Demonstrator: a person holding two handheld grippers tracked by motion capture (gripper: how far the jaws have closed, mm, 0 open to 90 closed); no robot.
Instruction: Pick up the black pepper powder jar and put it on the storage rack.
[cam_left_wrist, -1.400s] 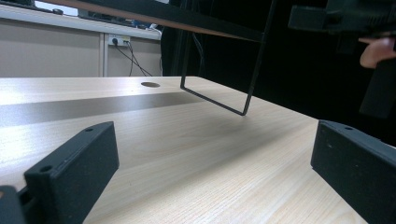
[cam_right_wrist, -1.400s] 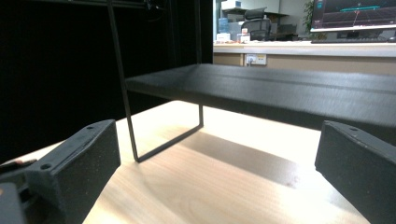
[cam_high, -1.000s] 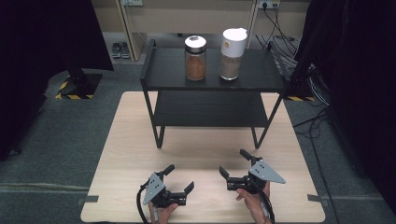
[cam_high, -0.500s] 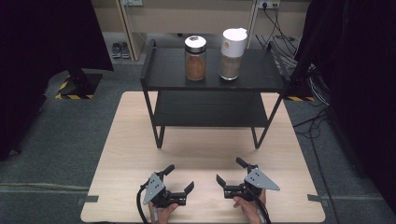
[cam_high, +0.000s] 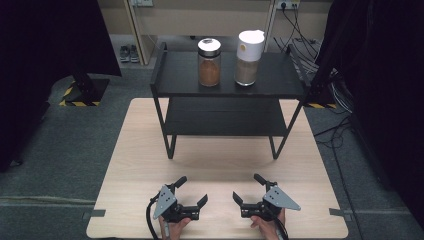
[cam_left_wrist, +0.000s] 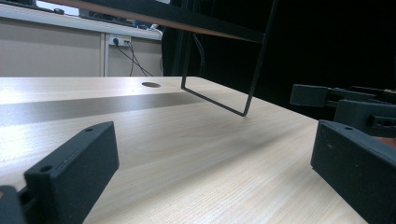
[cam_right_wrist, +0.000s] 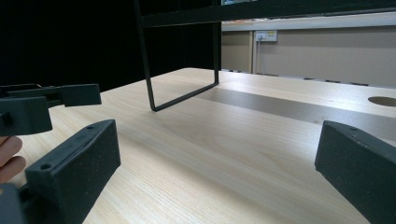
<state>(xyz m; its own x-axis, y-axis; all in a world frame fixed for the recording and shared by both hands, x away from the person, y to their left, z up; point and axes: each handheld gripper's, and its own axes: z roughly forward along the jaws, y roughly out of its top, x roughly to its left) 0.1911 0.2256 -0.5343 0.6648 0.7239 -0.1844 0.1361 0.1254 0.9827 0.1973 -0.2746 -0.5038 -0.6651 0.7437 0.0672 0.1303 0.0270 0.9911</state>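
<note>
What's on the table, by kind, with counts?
Jars, on the shelf's top tier: 2, silver-lidded jar and white-lidded jar
Black two-tier shelf: 1
Hand-held grippers, both open: 2, left hand-held gripper and right hand-held gripper
Total: 5

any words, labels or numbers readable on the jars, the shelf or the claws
None can be read.
Brown jar: no label visible.
White-lidded jar: a small mark on the lid, too small to read.
Black shelf, left claw and right claw: no print visible.
</note>
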